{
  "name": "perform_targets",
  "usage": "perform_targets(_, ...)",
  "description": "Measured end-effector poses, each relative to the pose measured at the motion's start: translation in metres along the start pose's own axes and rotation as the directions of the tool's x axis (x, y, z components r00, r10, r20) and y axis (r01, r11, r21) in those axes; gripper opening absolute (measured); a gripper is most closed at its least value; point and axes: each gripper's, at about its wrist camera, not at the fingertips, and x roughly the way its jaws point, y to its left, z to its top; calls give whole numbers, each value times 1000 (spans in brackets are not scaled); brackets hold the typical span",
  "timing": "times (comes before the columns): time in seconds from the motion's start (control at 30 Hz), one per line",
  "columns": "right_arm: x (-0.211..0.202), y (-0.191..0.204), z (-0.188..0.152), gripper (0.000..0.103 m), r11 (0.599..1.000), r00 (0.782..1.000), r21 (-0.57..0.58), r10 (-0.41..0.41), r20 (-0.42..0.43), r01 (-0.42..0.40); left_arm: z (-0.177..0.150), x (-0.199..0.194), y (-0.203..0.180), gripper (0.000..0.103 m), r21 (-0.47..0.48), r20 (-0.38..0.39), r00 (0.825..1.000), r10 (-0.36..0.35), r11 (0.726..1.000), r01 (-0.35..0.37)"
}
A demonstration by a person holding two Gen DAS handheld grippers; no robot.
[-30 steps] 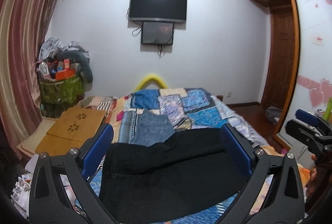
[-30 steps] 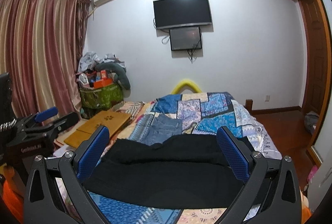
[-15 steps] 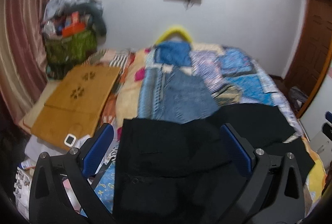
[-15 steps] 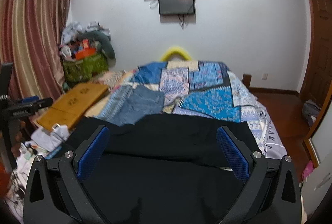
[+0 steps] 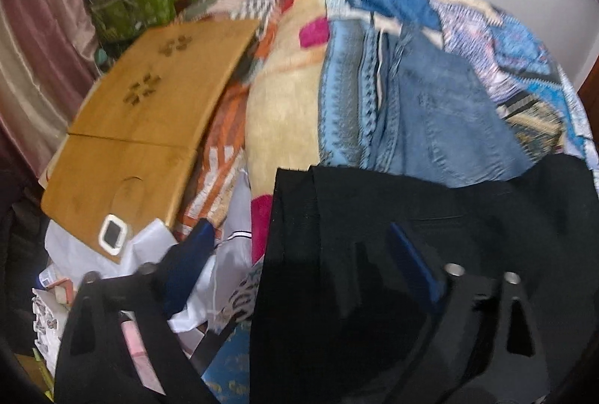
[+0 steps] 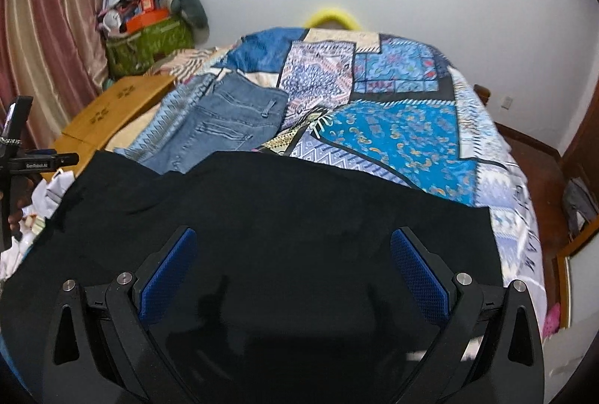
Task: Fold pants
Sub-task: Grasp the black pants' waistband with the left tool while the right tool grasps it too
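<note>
Black pants [image 6: 284, 217] lie spread across the near end of the bed, and also show in the left wrist view [image 5: 430, 217]. My left gripper [image 5: 299, 250] is open, low over the pants' left edge, one blue pad off the cloth and one over it. My right gripper [image 6: 292, 269] is open just above the middle of the black pants. Neither holds cloth. The left gripper [image 6: 41, 161] shows at the left edge of the right wrist view.
Folded blue jeans [image 5: 441, 112] [image 6: 224, 127] lie beyond the black pants on the patchwork bedspread [image 6: 397, 131]. A wooden lap table [image 5: 149, 112] sits left of the bed with a small white device [image 5: 112, 235]. A green basket [image 6: 149, 45] of clutter stands by the curtain.
Both grippers have tilted down and moved closer to the black pants. The left gripper has shifted toward the pants' left edge. Both stay open.
</note>
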Motion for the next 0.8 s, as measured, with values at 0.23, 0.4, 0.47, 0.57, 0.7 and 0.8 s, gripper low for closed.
perform_targets(0.23,49,-13,32,102,998,998,-52,36,-57,-39,18,47,7,71,-49,-103,994,-47,998,42)
perform_targets(0.4,76,-17,46,101,997,995,-59,40,-92,-45,29,62,6,61,-56,-118,990,-75,996,68)
perform_targets(0.47,86,-14,49,97,996,993,-75,42,-110,-50,29,66,1,45,-43,-126,988,-91,995,86)
perform_targets(0.57,101,-11,48,88,993,988,-104,41,-150,-57,28,65,-5,33,-28,-123,987,-99,995,96)
perform_targets(0.7,102,-12,48,67,989,988,-125,57,-144,-75,24,56,-10,27,3,-94,994,-63,998,63)
perform_targets(0.8,100,-11,49,41,987,984,-126,78,-157,-98,22,42,-12,23,24,-53,998,-29,999,30)
